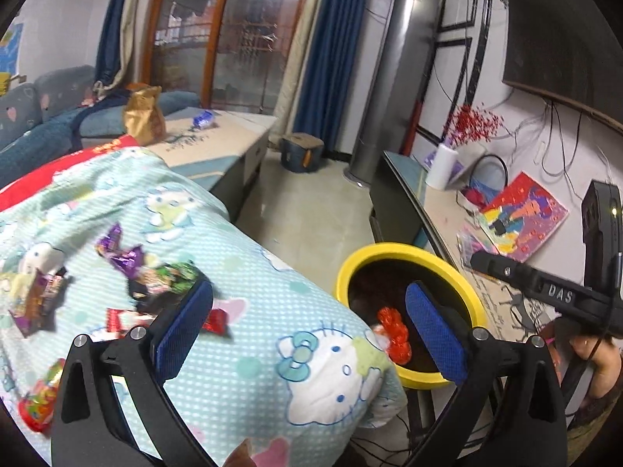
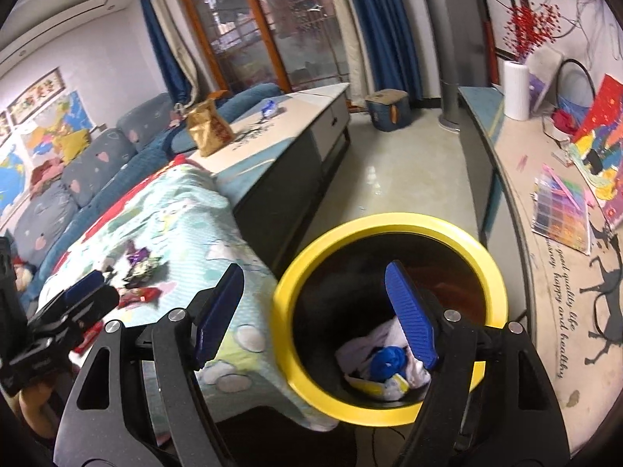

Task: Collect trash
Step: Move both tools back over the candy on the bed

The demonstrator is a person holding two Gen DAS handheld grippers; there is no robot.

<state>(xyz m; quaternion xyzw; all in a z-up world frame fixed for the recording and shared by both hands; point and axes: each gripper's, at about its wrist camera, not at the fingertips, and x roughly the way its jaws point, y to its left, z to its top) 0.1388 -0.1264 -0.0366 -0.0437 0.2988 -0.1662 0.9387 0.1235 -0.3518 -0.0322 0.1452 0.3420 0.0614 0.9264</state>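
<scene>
Candy wrappers (image 1: 144, 272) lie scattered on the Hello Kitty blanket (image 1: 249, 350), near its right edge. Left gripper (image 1: 307, 327) and right gripper (image 2: 315, 311) both have fingers spread wide, holding nothing. Yellow-rimmed trash bin (image 2: 389, 222), beside that edge, holds a red wrapper (image 1: 395, 334) and crumpled paper (image 2: 373, 346).

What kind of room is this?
Most likely a home living room: a blue sofa, blue curtains beside wood-framed glass doors, and a long low cabinet.
</scene>
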